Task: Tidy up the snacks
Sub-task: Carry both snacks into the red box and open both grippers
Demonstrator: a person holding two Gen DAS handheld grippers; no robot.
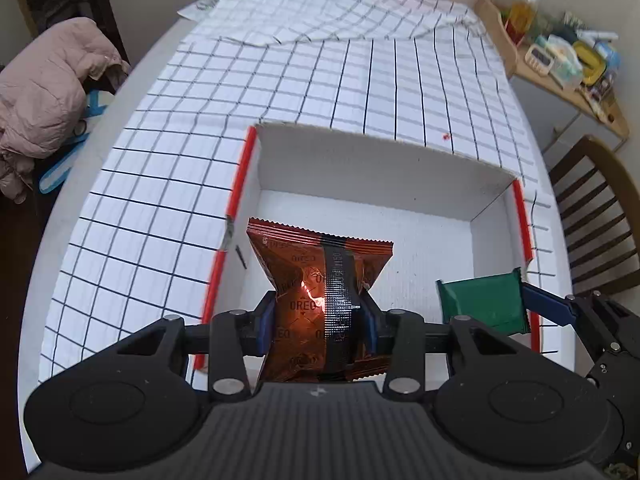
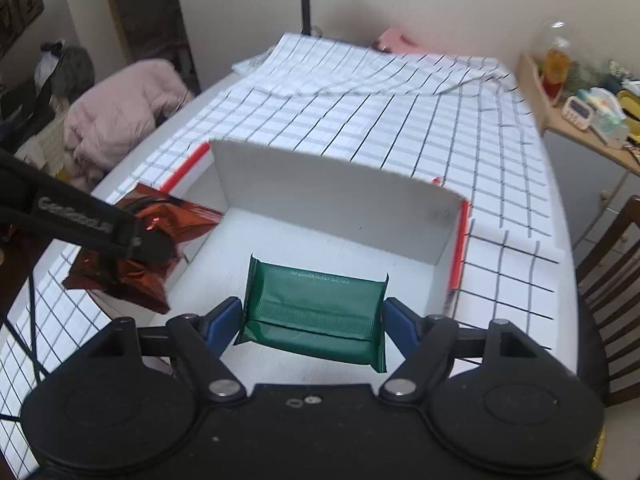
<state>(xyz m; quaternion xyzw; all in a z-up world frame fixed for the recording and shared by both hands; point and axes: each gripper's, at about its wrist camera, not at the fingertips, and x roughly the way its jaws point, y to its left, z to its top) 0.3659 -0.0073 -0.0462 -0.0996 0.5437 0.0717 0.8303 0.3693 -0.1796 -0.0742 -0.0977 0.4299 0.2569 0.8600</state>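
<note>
The left hand-held gripper (image 1: 318, 312) is clamped narrowly on a crinkled orange foil Oreo snack packet (image 1: 316, 276), its blue pads pinching the packet's middle, above the left wall of an open white cardboard box with red-taped edges (image 1: 360, 168). The right hand-held gripper (image 2: 314, 318), jaws set wide, grips a flat green foil snack packet (image 2: 316, 304) by its two ends over the box's bare floor. The box sits on a white, black-gridded cloth (image 1: 320, 80) covering the surface.
</note>
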